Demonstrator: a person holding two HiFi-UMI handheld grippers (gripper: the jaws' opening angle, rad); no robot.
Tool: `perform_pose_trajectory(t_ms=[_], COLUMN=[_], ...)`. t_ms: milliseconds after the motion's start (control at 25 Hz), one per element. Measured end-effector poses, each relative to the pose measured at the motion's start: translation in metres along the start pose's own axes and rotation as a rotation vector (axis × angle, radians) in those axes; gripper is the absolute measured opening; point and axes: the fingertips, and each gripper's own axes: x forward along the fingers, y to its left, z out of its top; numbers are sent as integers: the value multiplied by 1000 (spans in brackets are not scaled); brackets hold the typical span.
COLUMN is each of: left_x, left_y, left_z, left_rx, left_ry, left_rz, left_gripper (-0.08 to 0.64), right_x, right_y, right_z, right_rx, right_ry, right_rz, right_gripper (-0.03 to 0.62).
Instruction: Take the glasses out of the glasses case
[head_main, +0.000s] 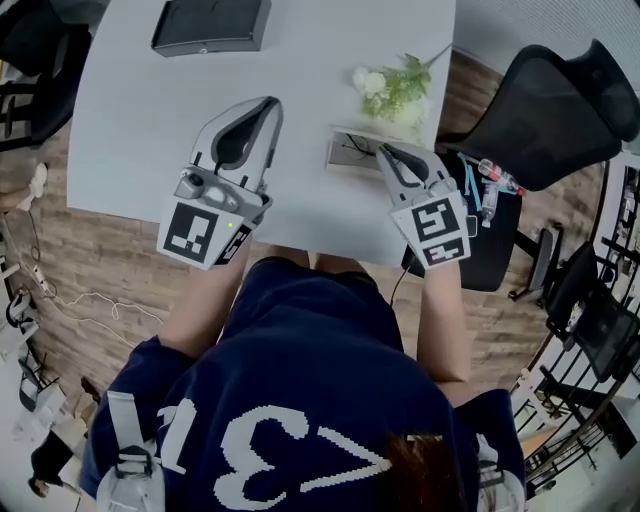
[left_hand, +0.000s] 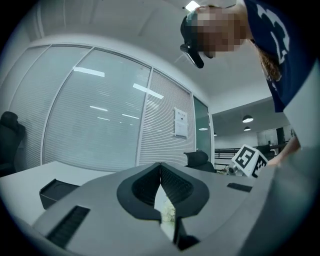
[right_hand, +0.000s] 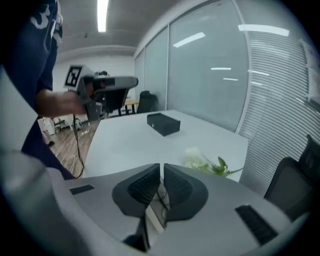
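A black glasses case lies closed at the far edge of the white table; it also shows in the right gripper view and low on the left in the left gripper view. No glasses are visible. My left gripper hovers over the table's middle, well short of the case, its jaws shut on nothing. My right gripper is held near the table's front right, beside a cable opening, also shut and empty.
A sprig of white flowers lies on the table's right side, just beyond the right gripper. A rectangular cable opening is set into the tabletop. A black office chair stands to the right; glass walls and blinds lie beyond the table.
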Motion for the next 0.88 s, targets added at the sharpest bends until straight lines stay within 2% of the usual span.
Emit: perform_pose_trajectory(t_ms=[40, 120, 280, 440, 600, 720, 880], left_x=[0, -2, -10, -20, -23, -23, -23], left_y=[1, 2, 7, 16, 22, 24, 25], left_z=[-4, -12, -22, -30, -35, -35, -32], left_rx=[-7, -20, -31, -45, -51, -51, -46], left_ry=[10, 29, 61, 80, 88, 87, 78], left_rz=[-1, -5, 2, 35, 57, 68, 73], left_gripper=[17, 17, 17, 17, 17, 17, 17], right_x=[11, 30, 58, 76, 87, 88, 76], right_y=[5, 12, 11, 10, 9, 11, 19], right_z=[-15, -44, -85, -103, -120, -120, -105], right_rx=[-10, -22, -30, -41, -102, -146, -165], right_ry=[53, 146, 284, 385, 500, 505, 431], right_rz=[17, 42, 51, 70, 89, 98, 136], right_gripper=[38, 103, 106, 106, 91, 42, 26])
